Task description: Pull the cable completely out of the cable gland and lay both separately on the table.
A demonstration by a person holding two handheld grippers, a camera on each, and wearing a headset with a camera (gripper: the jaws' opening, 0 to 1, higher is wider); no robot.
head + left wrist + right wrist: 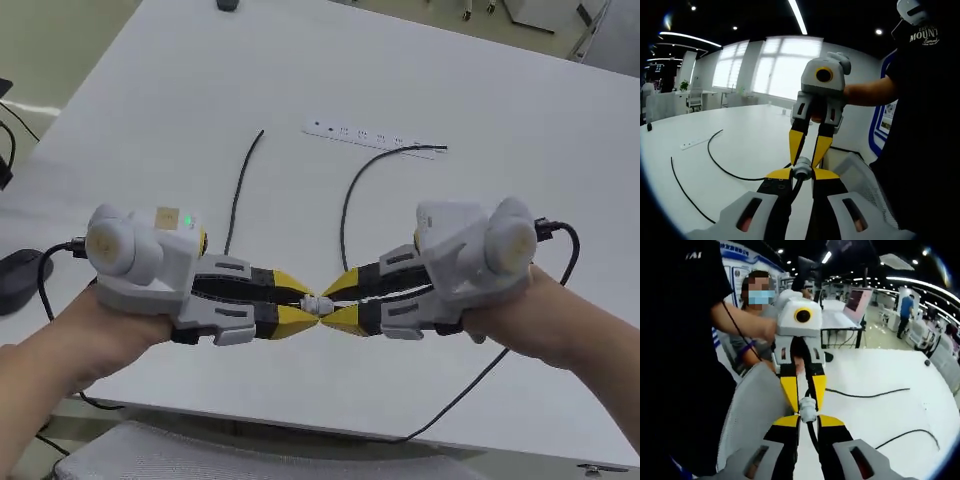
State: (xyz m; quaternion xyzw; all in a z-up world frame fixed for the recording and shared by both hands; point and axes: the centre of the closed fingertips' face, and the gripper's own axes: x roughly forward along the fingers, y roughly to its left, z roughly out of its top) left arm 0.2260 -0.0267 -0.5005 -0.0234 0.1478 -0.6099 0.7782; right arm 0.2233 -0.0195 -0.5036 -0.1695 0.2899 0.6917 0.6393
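My left hand-held gripper (pixel 298 305) and right hand-held gripper (pixel 345 300) meet tip to tip above the near edge of the bench (pixel 480 90). Both are closed down tight on the cable gland (pixel 322 305) between them. The cable (pixel 343 215) is still threaded through it and trails across the bench toward the far edge.

Head view: steeply down over my table (pixel 480 90). Gripper views: facing each other, close; all share the cable gland (pixel 322 304).
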